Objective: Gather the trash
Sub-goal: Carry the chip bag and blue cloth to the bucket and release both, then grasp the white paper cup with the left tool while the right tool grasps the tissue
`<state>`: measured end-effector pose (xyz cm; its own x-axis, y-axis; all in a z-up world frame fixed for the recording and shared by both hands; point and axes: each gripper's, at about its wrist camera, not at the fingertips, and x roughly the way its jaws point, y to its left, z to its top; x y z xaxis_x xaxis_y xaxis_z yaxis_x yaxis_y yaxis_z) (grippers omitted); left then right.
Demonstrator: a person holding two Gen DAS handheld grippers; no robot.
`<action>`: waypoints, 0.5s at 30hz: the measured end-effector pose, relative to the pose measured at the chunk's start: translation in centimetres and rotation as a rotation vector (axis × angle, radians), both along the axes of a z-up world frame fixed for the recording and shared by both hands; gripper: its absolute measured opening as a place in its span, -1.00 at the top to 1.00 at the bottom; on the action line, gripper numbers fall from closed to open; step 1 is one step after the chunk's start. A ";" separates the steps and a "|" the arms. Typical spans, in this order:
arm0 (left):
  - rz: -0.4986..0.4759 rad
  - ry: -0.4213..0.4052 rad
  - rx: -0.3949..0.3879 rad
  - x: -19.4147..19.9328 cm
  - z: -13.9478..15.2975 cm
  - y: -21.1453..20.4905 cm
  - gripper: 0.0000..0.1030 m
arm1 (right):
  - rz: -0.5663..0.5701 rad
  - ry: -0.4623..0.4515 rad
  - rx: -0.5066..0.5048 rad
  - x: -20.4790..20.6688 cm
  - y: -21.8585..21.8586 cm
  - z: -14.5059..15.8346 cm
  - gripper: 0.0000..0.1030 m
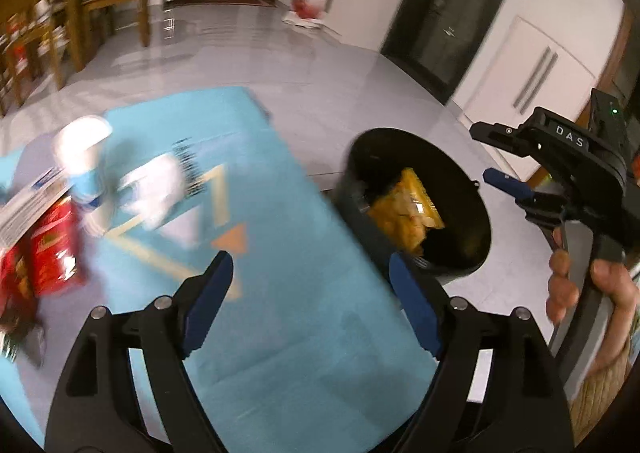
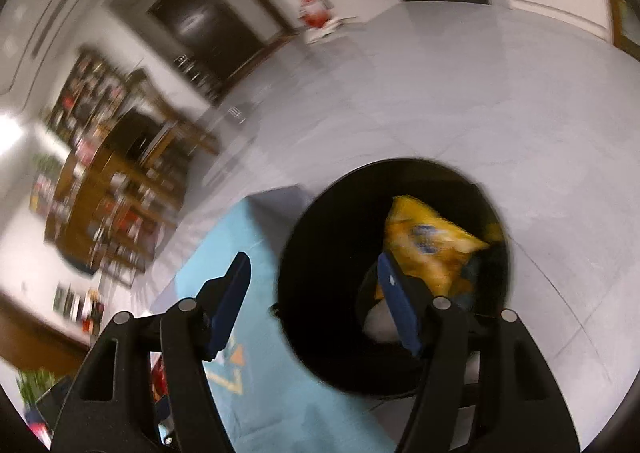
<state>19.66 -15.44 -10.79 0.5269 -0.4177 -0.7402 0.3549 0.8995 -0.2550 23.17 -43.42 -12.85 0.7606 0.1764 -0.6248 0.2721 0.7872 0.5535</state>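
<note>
The left gripper (image 1: 310, 305) is hanging wide open and holding nothing above the blue mat (image 1: 280, 333), while the right gripper (image 2: 314, 303), likewise spread wide and empty, is hovering just over the black bin (image 1: 420, 205). The bin is standing on the grey floor (image 1: 280, 53) right against the mat's edge, with a yellow snack wrapper (image 1: 404, 209) lying inside it. Well across the mat from the bin, a red packet (image 1: 52, 249) and a blurred white-and-blue bottle (image 1: 84, 161) are lying together.
</note>
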 end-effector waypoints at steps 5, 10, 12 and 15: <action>0.125 0.005 -0.016 -2.3 -0.3 8.0 -0.60 | 0.182 -0.010 -0.064 1.8 5.8 0.7 -0.27; 0.242 0.032 -0.021 -3.7 -0.9 14.3 -0.63 | 0.340 0.007 -0.122 2.8 11.1 0.4 -0.35; 0.275 0.042 -0.033 -4.1 -1.2 16.0 -0.63 | 0.370 0.032 -0.155 3.3 12.6 0.0 -0.35; 0.294 0.045 -0.060 -4.0 -1.2 17.3 -0.63 | 0.416 0.084 -0.170 4.5 15.0 -1.1 -0.35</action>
